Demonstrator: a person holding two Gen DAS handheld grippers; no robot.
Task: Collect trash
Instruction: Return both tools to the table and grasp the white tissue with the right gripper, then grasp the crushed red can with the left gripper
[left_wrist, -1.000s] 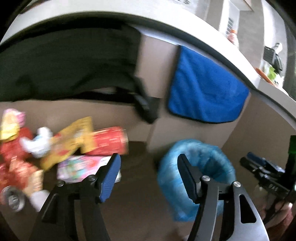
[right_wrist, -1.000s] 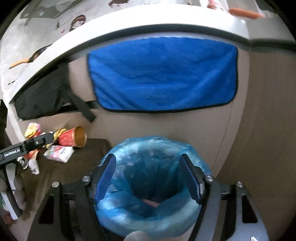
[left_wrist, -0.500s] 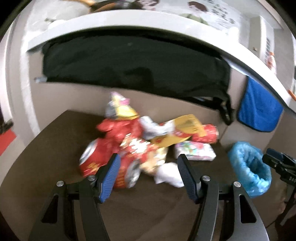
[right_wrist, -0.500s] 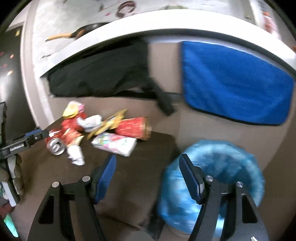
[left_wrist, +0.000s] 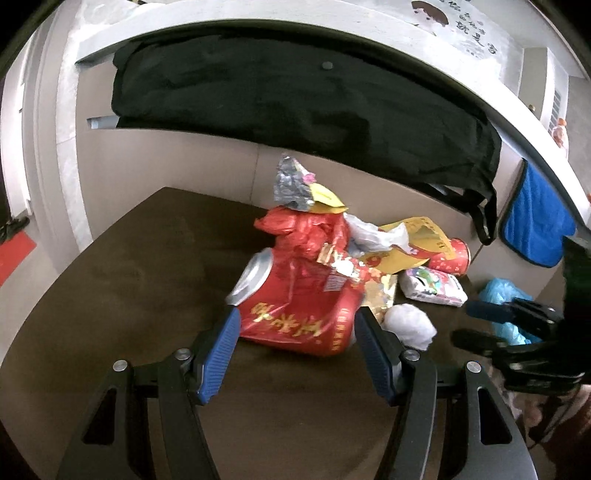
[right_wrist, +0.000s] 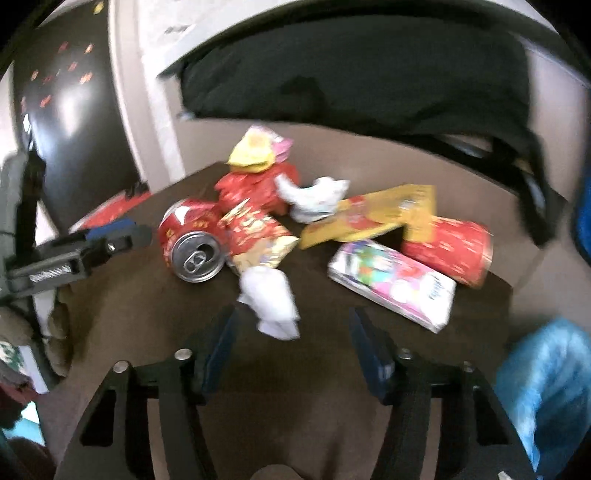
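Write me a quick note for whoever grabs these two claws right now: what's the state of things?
Left claw: open, fingers either side of the red can, not closed on it.
Right claw: open, empty, facing the white tissue wad.
Trash pile sits on the brown table; the blue-lined bin is at the right.
Done: cannot tell.
Left: can, wrappers, red cup, tissue pack.

1. Brown table (left_wrist: 140, 280) carries a trash pile right of centre.
2. Near: red can (left_wrist: 295, 310), tissue (left_wrist: 408, 325).
3. Right: tissue pack (left_wrist: 432, 286), cup (left_wrist: 452, 256).
4. Far: wrappers (left_wrist: 306, 229), yellow box (left_wrist: 413, 242).
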